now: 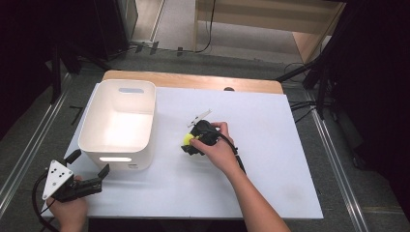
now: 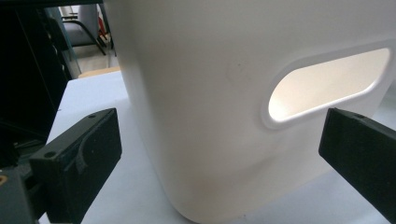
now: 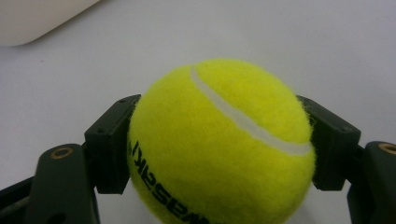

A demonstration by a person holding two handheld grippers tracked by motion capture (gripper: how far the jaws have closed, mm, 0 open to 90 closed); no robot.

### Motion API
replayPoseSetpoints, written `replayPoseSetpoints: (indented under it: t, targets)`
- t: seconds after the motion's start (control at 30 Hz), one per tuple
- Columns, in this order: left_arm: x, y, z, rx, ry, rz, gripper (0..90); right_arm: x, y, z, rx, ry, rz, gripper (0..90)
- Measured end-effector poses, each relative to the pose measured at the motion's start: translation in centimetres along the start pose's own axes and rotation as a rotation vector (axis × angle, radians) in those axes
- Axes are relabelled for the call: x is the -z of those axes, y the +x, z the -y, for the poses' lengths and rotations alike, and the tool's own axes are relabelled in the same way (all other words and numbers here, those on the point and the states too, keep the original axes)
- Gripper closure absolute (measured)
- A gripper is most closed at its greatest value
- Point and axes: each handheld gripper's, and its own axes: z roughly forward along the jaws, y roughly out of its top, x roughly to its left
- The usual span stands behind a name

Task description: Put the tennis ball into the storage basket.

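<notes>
Ball (image 3: 219, 144) sits clamped between my right gripper (image 1: 189, 143)'s jaws, ready to lift toward the white bin (image 1: 117, 123). My left gripper (image 1: 89, 175) waits wide apart at the bin's near wall, perhaps to steady it.

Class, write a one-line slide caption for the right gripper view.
Right gripper shut on a yellow tennis ball over the white table.

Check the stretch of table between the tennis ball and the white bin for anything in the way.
Nothing visible blocks it. The right gripper is shut on the tennis ball, and bare white table lies between it and the white bin.
</notes>
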Motion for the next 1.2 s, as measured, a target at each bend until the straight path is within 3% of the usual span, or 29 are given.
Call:
replayPoseSetpoints:
  t: [1.2]
  targets:
    - [0.0,0.0,0.0,0.000,0.000,0.001,0.0,2.9,1.3,-3.3,0.079,-0.022,-0.064,22.6]
